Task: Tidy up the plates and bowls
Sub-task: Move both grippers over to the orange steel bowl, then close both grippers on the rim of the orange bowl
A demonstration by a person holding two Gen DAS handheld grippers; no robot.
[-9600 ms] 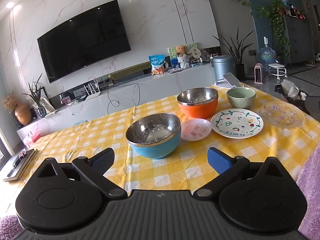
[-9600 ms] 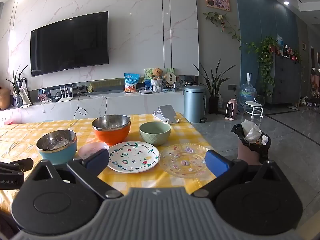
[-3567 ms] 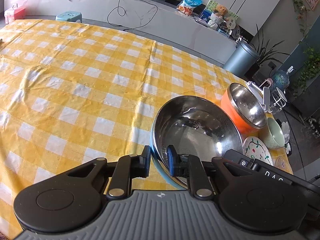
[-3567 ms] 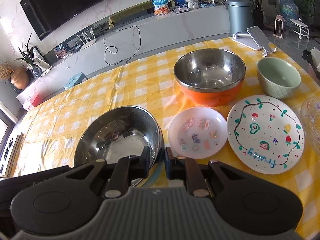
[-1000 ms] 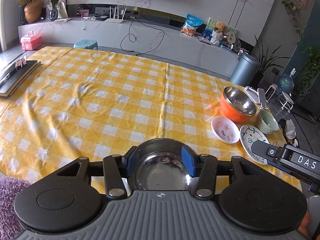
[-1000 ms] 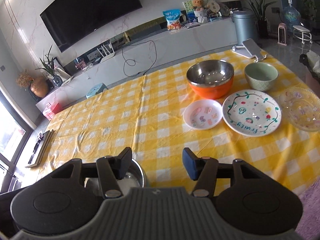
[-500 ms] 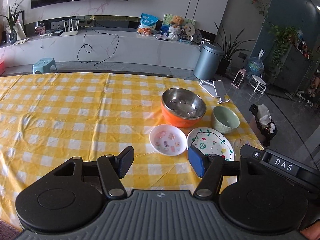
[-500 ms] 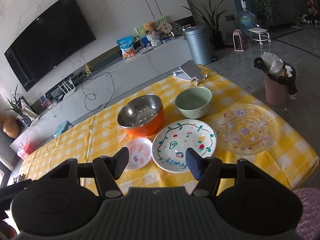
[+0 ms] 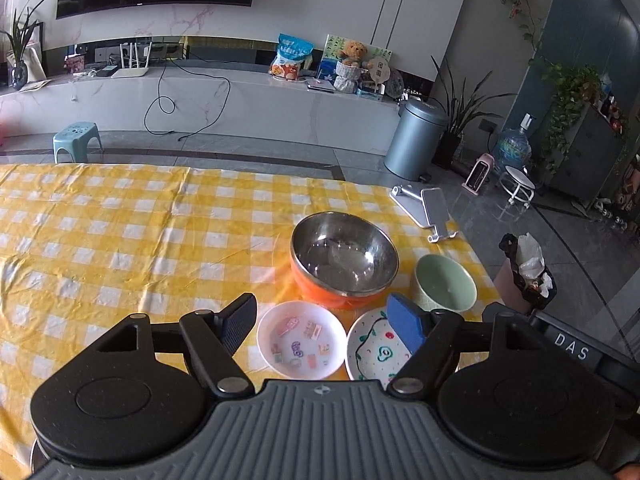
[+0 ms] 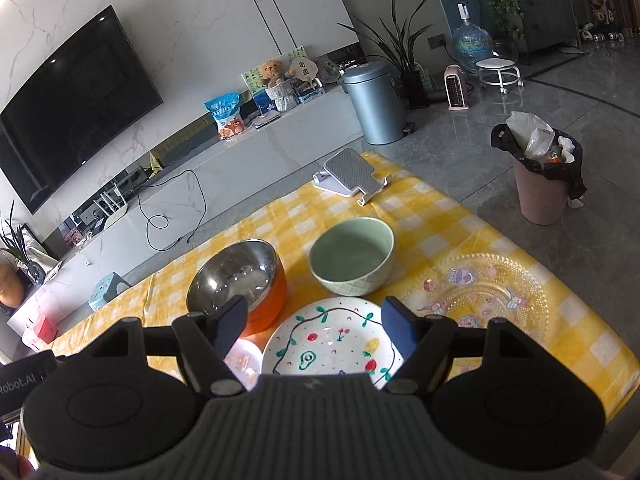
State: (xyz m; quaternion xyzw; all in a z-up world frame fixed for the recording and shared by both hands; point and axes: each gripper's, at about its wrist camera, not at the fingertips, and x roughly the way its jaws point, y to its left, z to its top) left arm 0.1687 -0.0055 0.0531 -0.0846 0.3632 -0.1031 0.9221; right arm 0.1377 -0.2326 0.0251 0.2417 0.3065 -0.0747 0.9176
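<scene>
Both jaws have just been opening, nothing between them: left gripper [image 9: 322, 320] and right gripper [image 10: 314, 322]. You're facing the orange bowl [image 9: 344, 260] at 12 o'clock, small plate [image 9: 301, 340] nearest. Risk: clipping the fruit plate [image 10: 332, 340] at 1 o'clock while reaching over.

Table [image 9: 120, 248]: covered in yellow-and-white checked cloth, creased, faint sheen.
Orange bowl [image 9: 344, 258]: polished metal inside, mirror-bright; orange outer shell glossy.
Green bowl [image 10: 352, 256]: glazed ceramic look, smooth inside, quilted relief outside.
Fruit plate [image 10: 332, 340]: glossy white glaze, painted motifs.
Small plate [image 9: 301, 339]: white, smooth, slightly translucent; material uncertain.
Clear plate [image 10: 480, 292]: transparent, beaded texture, glass or plastic.
Left gripper [image 9: 322, 320]: matt black plastic, ribbed grey housing; one pad ridged, other blue.
</scene>
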